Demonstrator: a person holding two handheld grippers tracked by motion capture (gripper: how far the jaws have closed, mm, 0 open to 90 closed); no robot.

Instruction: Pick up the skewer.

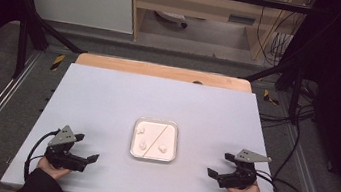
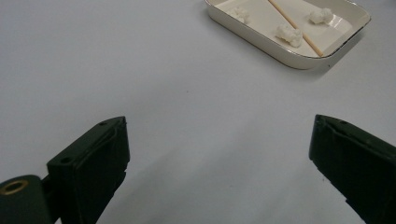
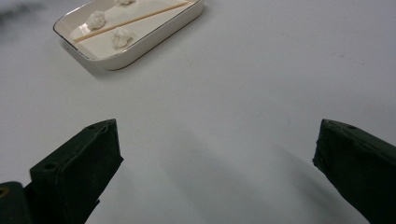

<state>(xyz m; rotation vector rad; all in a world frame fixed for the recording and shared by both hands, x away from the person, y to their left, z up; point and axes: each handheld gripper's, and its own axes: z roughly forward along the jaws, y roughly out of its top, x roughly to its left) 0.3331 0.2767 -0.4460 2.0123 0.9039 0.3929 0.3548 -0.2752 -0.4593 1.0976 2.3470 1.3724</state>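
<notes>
Both hands rest at the near edge of the bench point(image 1: 108, 92), the left hand-held gripper point(image 1: 88, 148) and right hand-held gripper point(image 1: 219, 164) spread wide and empty, flanking the central tray point(image 1: 156, 122) with its skewer point(image 1: 161, 134) and three white lumps point(image 1: 162, 149), seemingly poised to start.

The left gripper point(image 1: 89, 148) rests low at the near left, jaws spread wide. The right gripper point(image 1: 218, 164) mirrors it at the near right, jaws equally wide, both angled inward.
</notes>
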